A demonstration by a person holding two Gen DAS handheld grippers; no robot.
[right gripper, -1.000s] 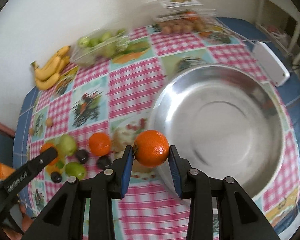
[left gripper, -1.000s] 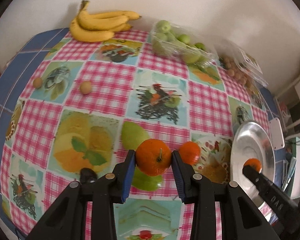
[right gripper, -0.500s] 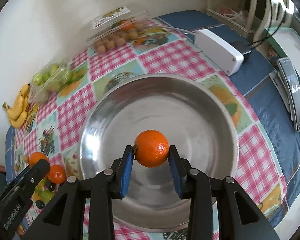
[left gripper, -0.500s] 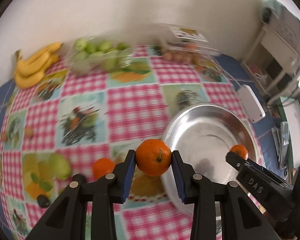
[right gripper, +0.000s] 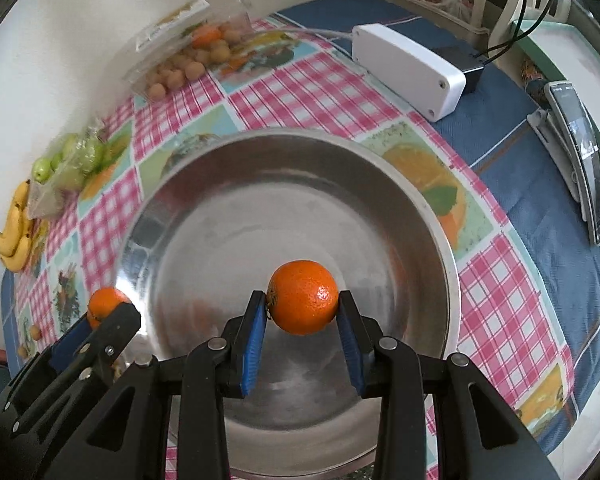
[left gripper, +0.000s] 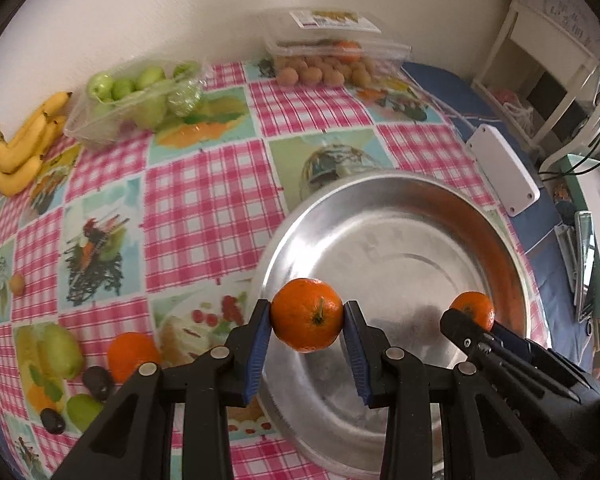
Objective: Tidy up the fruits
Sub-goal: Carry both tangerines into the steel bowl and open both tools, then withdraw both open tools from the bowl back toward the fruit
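Nearest each camera, both tools were clamped on fruit: the left gripper (left gripper: 307, 322) pinched one orange (left gripper: 307, 314) between its blue pads, stem toward the lens, and the right gripper (right gripper: 302, 312) pinched a second orange (right gripper: 302, 297) the same way. Each fruit hung above the steel bowl (right gripper: 440, 216), the left one over the near-left rim, the right one over the middle of the basin, which held no fruit. To do the release well, each orange would best be lowered close to the metal before the jaws parted, and set apart from the other, since round fruit seems likely to roll and knock on the curved floor. Left of the bowl, a loose orange (left gripper: 130, 354), green fruit (left gripper: 62, 350) and dark small fruit (left gripper: 98, 380) lay on the checked tablecloth (left gripper: 204, 200). Farther off stood a tray of green apples (left gripper: 136, 96), a clear box of small brown fruit (left gripper: 328, 60) and bananas (left gripper: 24, 140) by the wall.
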